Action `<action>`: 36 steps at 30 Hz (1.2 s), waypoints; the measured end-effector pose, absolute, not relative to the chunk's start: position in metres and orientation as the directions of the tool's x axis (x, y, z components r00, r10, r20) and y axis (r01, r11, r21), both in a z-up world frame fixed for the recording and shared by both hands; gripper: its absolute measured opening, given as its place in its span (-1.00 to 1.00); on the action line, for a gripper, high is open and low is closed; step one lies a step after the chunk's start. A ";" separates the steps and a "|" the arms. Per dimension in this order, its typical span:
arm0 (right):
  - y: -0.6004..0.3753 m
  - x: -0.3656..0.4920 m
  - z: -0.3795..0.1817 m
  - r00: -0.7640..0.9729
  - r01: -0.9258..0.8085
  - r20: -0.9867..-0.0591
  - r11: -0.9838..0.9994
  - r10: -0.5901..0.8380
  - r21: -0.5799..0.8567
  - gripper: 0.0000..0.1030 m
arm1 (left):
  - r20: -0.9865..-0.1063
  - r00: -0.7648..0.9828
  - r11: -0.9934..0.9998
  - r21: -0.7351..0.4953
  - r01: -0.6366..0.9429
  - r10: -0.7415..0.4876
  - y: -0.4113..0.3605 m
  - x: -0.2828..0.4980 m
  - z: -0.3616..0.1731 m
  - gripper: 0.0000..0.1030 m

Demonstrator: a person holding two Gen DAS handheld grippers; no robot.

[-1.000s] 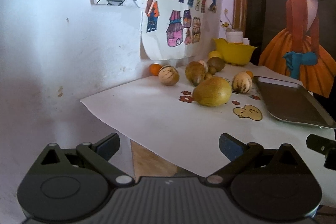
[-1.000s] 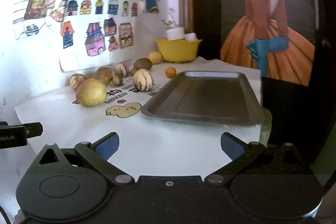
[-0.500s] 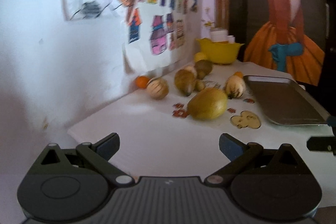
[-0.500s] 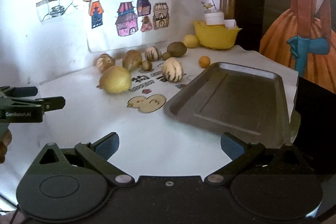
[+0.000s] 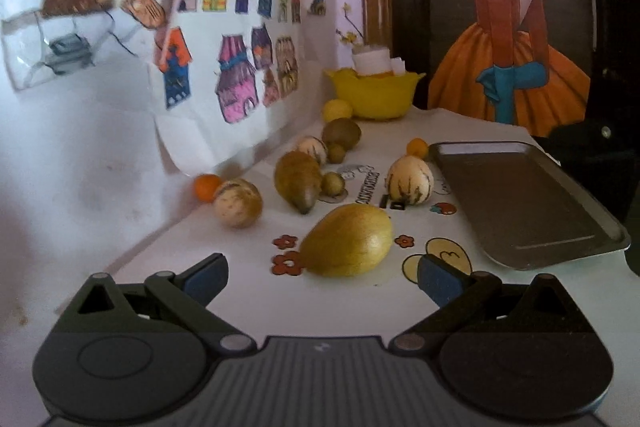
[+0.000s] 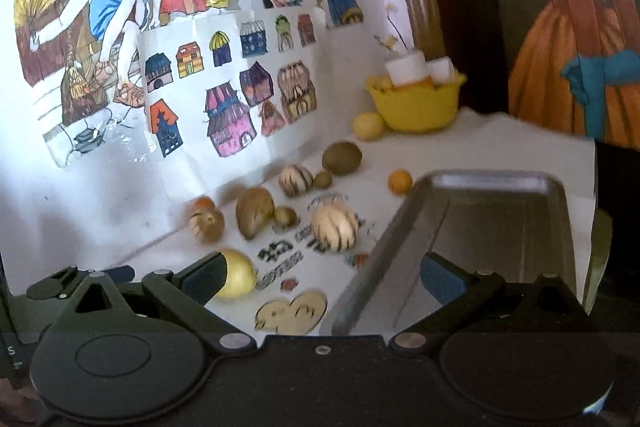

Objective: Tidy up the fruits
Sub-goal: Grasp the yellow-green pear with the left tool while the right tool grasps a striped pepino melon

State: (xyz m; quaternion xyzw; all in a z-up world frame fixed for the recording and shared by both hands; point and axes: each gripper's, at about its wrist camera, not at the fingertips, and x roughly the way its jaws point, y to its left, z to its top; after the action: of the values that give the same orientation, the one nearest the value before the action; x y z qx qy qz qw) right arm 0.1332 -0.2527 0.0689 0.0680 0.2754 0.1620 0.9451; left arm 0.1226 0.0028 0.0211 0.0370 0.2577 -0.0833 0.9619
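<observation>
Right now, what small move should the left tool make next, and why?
Probably ease the left tool forward around the big yellow fruit: it is open, the fruit lies just ahead between its fingers, and the tray holds no fruit yet.

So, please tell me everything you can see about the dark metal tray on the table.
The tray is a shallow rectangle with rounded corners and a low raised rim, dark grey and dull, metal by its look. It lies flat on the white table cover, on the right side of the fruits, and nothing lies in it. A small orange fruit sits by its far left corner; whether they touch is unclear. The striped pale fruit stands apart from its left edge. Neither tool touches it.
</observation>
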 end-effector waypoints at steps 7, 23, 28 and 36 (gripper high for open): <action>-0.238 0.172 0.070 0.802 -0.269 -0.503 0.947 0.321 0.174 0.99 | -0.515 0.840 0.984 -0.051 0.171 -0.172 0.007 0.144 0.013 0.99; -0.205 0.270 0.030 0.695 -0.347 -0.616 0.924 0.369 0.162 0.86 | -0.512 0.817 0.964 -0.122 0.236 -0.265 0.009 0.181 0.006 0.82; -0.201 0.287 0.019 0.665 -0.351 -0.642 0.918 0.382 0.183 0.68 | -0.534 0.798 0.960 -0.136 0.247 -0.281 0.007 0.187 0.000 0.66; -0.193 0.298 0.008 0.653 -0.358 -0.659 0.919 0.372 0.164 0.58 | -0.555 0.779 0.956 -0.134 0.262 -0.291 0.005 0.196 -0.005 0.53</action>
State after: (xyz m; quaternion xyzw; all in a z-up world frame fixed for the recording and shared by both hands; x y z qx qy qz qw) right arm 0.2979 -0.1928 0.0084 0.0097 0.3648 0.2009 0.9091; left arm 0.1962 0.0051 -0.0048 -0.0245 0.2981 -0.1468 0.9428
